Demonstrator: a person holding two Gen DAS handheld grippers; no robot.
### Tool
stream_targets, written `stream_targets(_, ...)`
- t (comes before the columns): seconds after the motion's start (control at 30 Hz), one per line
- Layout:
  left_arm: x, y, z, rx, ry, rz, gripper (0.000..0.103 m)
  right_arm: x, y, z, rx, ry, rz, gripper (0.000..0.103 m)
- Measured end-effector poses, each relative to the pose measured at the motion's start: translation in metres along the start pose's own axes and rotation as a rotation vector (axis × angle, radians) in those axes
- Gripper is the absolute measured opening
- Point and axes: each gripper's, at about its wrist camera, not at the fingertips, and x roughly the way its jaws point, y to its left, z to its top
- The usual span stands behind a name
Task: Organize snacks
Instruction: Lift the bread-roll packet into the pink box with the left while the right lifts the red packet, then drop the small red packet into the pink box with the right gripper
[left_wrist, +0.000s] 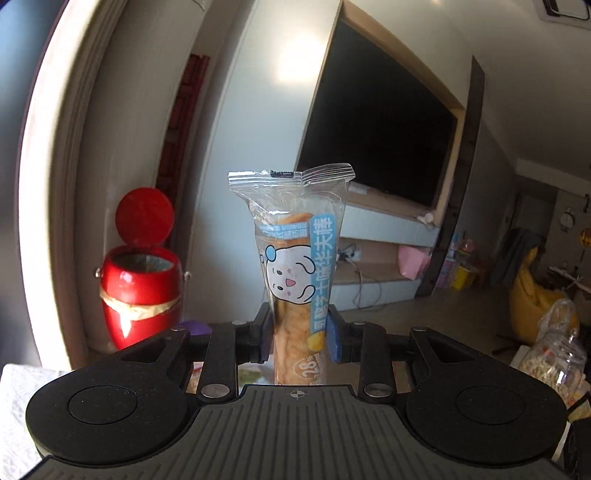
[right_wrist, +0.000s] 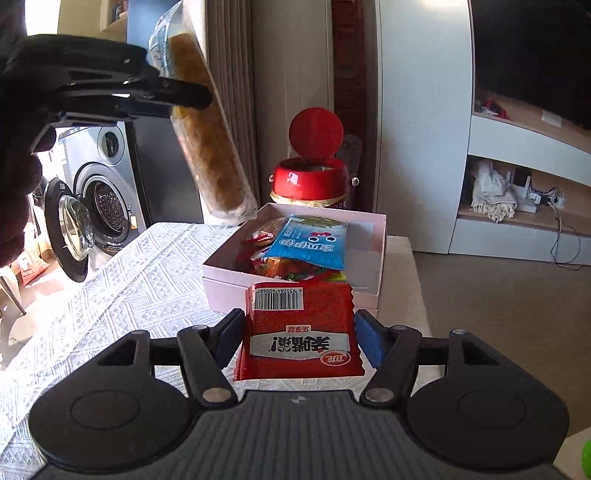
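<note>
While fingers hide its sides, red packet before half-hidden box.

The waffle stick wrapper is clear, glossy plastic film. The red snack packet is shiny foil-like plastic. The tablecloth is white, textured woven cloth. The box looks like matt pale card. The red bin is glossy.

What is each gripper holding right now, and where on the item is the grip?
Left gripper clamps the waffle stick packet near its lower end. Right gripper pinches the red snack packet by its two side edges, mid-height.
</note>
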Motion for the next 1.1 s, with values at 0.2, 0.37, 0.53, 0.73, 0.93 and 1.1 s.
stream_targets(0.2, 0.085, 0.027, -0.041, -0.180, 0.194, -0.039, 0.034, 0.006, -0.005, -0.003, -0.003, 0.009, -0.016, 0.065)
stream_targets(0.37, 0.053, 0.044, -0.107, -0.209, 0.288, 0.018, 0.035, 0.004, -0.020, -0.019, 0.015, 0.039, -0.062, 0.065)
stream_targets(0.53, -0.002, 0.051, -0.142, -0.183, 0.330, 0.087, 0.035, 0.011, -0.033, -0.020, 0.047, 0.072, -0.078, 0.065)
stream_targets(0.73, -0.038, 0.061, -0.155, -0.192, 0.373, 0.158, 0.035, 0.026, -0.027, 0.039, 0.029, -0.025, -0.044, 0.066)
stream_targets(0.93, -0.060, 0.052, -0.160, -0.081, 0.364, 0.241, 0.035, 0.094, -0.020, 0.101, 0.049, 0.011, 0.013, 0.084)
stream_targets(1.1, -0.072, 0.038, -0.185, 0.065, 0.422, 0.297, 0.035, 0.096, -0.018, 0.067, 0.095, 0.070, -0.036, 0.084)
